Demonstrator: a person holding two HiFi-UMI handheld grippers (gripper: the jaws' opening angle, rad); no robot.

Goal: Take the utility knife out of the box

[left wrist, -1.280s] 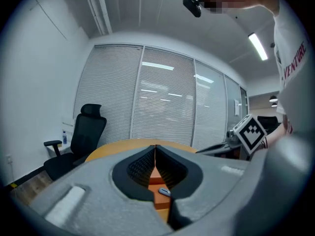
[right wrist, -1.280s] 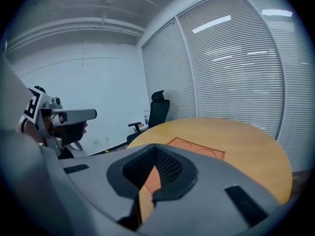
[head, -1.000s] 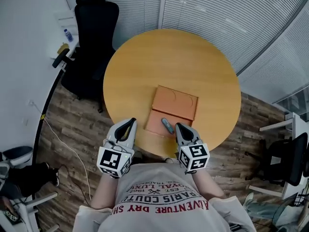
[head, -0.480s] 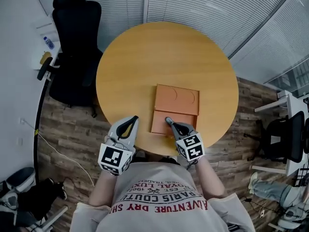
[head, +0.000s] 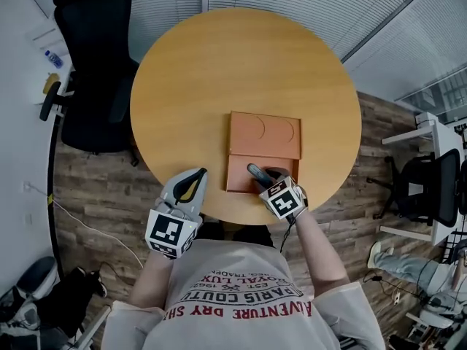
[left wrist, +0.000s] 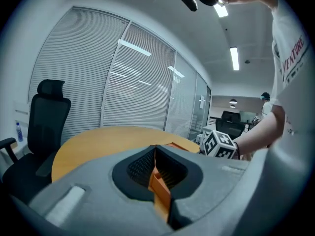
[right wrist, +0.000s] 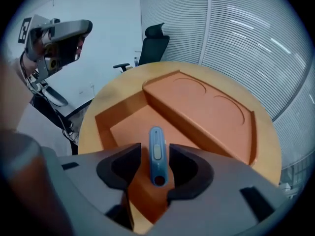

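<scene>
An orange box (head: 264,134) lies open on the round wooden table (head: 219,64), lid part farther from me, shallow tray (head: 237,177) nearer. A blue utility knife (head: 255,173) rests in the tray. My right gripper (head: 264,182) points steeply down over it. In the right gripper view the knife (right wrist: 156,151) lies between the pads, whose jaws are opening, with a thin gap on each side; the right gripper (right wrist: 154,159) stands open. My left gripper (head: 195,175) hovers at the table's near edge, left of the box, shut and empty (left wrist: 155,149).
A black office chair (head: 87,57) stands at the table's far left. Window blinds run behind the table. A second chair (head: 430,188) and desk stand at the right. The floor is wood plank.
My right gripper has dropped forward into the box tray, and the knife now sits between its jaws. The left gripper has sunk a little by the table edge.
</scene>
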